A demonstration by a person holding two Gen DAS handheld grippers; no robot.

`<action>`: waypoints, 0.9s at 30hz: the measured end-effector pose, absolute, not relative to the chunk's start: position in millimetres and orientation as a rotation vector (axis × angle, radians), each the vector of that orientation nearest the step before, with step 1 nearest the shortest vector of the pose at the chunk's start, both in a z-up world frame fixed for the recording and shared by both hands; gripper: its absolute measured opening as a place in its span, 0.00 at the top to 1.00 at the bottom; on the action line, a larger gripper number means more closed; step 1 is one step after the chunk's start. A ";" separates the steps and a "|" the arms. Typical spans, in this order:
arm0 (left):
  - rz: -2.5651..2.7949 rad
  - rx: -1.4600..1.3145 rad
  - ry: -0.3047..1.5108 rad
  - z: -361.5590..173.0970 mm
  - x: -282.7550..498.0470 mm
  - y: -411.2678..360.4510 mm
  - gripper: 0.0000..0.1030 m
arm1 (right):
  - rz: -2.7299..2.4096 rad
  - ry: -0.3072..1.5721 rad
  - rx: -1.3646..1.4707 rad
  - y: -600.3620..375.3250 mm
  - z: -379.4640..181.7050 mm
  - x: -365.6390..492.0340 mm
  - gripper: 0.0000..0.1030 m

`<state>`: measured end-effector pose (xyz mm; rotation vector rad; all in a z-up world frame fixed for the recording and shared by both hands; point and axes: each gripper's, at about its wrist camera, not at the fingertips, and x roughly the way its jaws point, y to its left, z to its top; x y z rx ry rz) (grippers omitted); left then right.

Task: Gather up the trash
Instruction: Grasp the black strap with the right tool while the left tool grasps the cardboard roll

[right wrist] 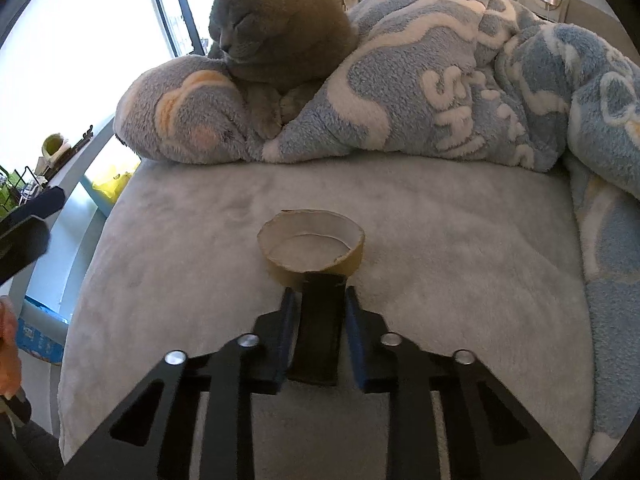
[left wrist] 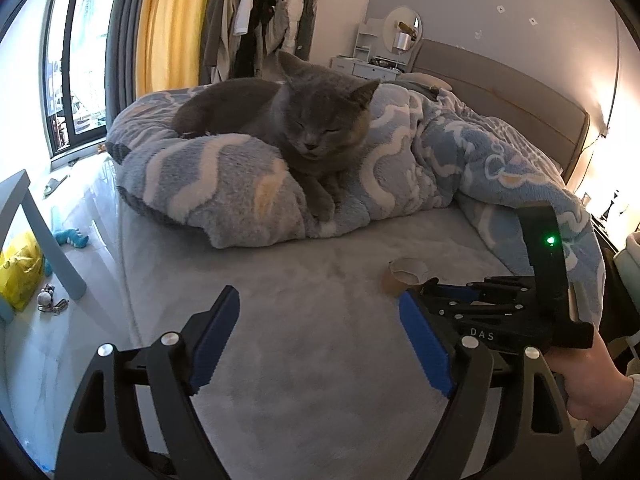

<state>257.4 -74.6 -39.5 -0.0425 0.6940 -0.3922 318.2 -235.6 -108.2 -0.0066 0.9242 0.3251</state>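
Observation:
A brown cardboard tube (right wrist: 310, 248) lies on the grey bed sheet (right wrist: 460, 260) with its open end toward the blanket. My right gripper (right wrist: 320, 292) is shut on the tube's near end, and the blue pads (right wrist: 289, 320) press its dark sides. The left wrist view shows the same tube (left wrist: 406, 274) just beyond that gripper's black housing (left wrist: 500, 320), which a hand (left wrist: 588, 384) holds. My left gripper (left wrist: 318, 296) hovers over bare sheet to the left of the tube. It is open, with nothing between its fingers.
A grey cat (left wrist: 304, 120) dozes on a bunched blue and white fleece blanket (left wrist: 460, 152) across the far half of the bed. A grey headboard (left wrist: 520, 92) stands behind. On the floor at left are a grey table leg (left wrist: 52, 240), a yellow bag (left wrist: 20, 268) and a blue toy (left wrist: 74, 238).

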 end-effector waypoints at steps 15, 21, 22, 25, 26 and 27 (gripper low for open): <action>-0.443 -0.051 0.731 -50.4 276.4 -131.5 0.15 | 0.338 0.877 0.058 -283.8 -95.1 309.3 0.80; -0.471 -0.047 0.764 -58.9 286.8 -157.9 0.15 | 0.328 0.868 0.086 -310.5 -93.2 309.0 0.80; -0.475 -0.043 0.776 -62.5 289.1 -164.3 0.15 | 0.327 0.869 0.091 -314.9 -93.7 308.7 0.80; -0.475 -0.022 0.806 -70.8 293.8 -177.2 0.15 | 0.327 0.869 0.107 -327.1 -94.3 307.4 0.80; -0.473 -0.019 0.814 -72.8 294.6 -179.6 0.15 | 0.329 0.868 0.114 -329.8 -93.6 307.6 0.80; -0.474 -0.020 0.828 -75.7 297.2 -183.3 0.15 | 0.330 0.867 0.120 -333.3 -93.1 307.5 0.80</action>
